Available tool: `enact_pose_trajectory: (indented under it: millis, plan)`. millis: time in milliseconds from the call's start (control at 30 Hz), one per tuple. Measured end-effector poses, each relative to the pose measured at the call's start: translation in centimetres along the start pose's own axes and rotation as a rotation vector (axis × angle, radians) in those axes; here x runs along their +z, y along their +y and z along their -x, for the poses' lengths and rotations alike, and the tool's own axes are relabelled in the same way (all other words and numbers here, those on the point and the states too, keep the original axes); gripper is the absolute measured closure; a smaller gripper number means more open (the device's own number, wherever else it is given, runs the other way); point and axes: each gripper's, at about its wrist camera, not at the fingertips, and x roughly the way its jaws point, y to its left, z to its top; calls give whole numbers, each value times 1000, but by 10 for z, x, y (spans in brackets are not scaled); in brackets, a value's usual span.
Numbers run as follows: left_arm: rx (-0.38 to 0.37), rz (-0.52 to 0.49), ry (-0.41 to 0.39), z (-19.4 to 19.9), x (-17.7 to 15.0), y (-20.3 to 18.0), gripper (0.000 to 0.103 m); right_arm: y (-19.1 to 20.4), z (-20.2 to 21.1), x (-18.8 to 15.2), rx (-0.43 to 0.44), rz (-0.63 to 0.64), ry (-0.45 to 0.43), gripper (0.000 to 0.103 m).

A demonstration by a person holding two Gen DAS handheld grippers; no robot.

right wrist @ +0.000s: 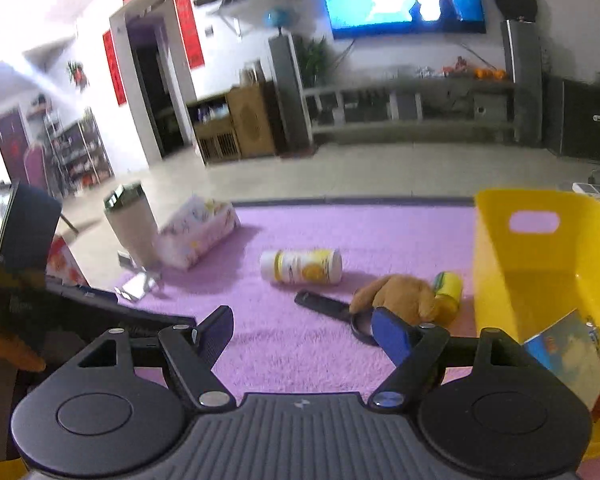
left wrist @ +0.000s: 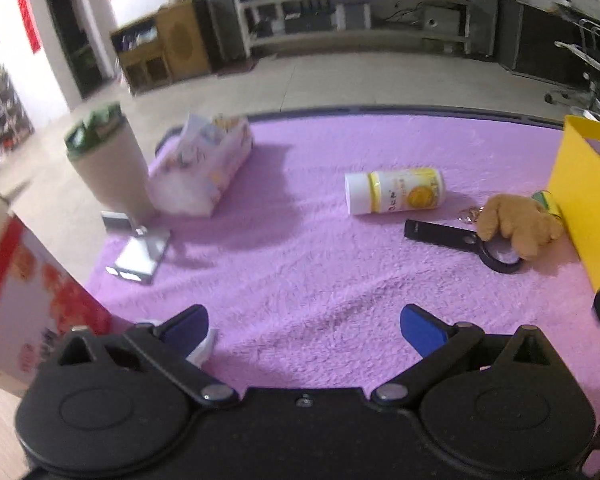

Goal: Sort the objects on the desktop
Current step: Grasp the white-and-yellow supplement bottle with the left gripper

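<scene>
A white and yellow bottle (left wrist: 394,195) lies on its side on the purple cloth (left wrist: 320,264); it also shows in the right wrist view (right wrist: 302,266). A brown plush toy (left wrist: 518,224) (right wrist: 404,296) lies over a black magnifying glass (left wrist: 452,240) (right wrist: 328,306), next to a small yellow-green roll (right wrist: 448,288). The yellow bin (left wrist: 588,196) (right wrist: 540,264) stands at the right and holds a blue card (right wrist: 564,352). My left gripper (left wrist: 304,330) is open and empty over the near cloth. My right gripper (right wrist: 302,332) is open and empty, above the cloth left of the bin.
A beige tumbler with a green lid (left wrist: 108,168) (right wrist: 130,224), a patterned tissue pack (left wrist: 204,168) (right wrist: 198,232) and a silver box (left wrist: 140,256) (right wrist: 136,286) sit at the left. A red and white box (left wrist: 24,300) stands at the near left edge. The left gripper's body (right wrist: 32,288) is at the left.
</scene>
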Motion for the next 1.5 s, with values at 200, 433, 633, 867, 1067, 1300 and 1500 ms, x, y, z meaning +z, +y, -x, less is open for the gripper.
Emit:
enact_pose_trajectory:
  millis: [200, 433, 633, 867, 1067, 1300, 1500]
  plan:
    - [-78, 50, -3, -28, -5, 6, 0, 5, -30, 6, -66, -14, 135, 25]
    - [-41, 0, 41, -40, -12, 18, 0, 0, -61, 4, -112, 41, 177, 18]
    - [-74, 14, 53, -44, -12, 19, 0, -8, -75, -6, -110, 1, 229, 20]
    - [-113, -24, -25, -32, -12, 10, 0, -4, -70, -8, -142, 73, 224, 18]
    - [-184, 40, -58, -30, 0, 13, 0, -10, -68, -9, -168, 69, 233, 18]
    - [-204, 11, -141, -49, 46, 5, 5, -19, -54, 3, -154, 1, 168, 19]
    - [-260, -385, -165, -85, 80, -31, 9, -26, -52, 8, -138, -22, 164, 19]
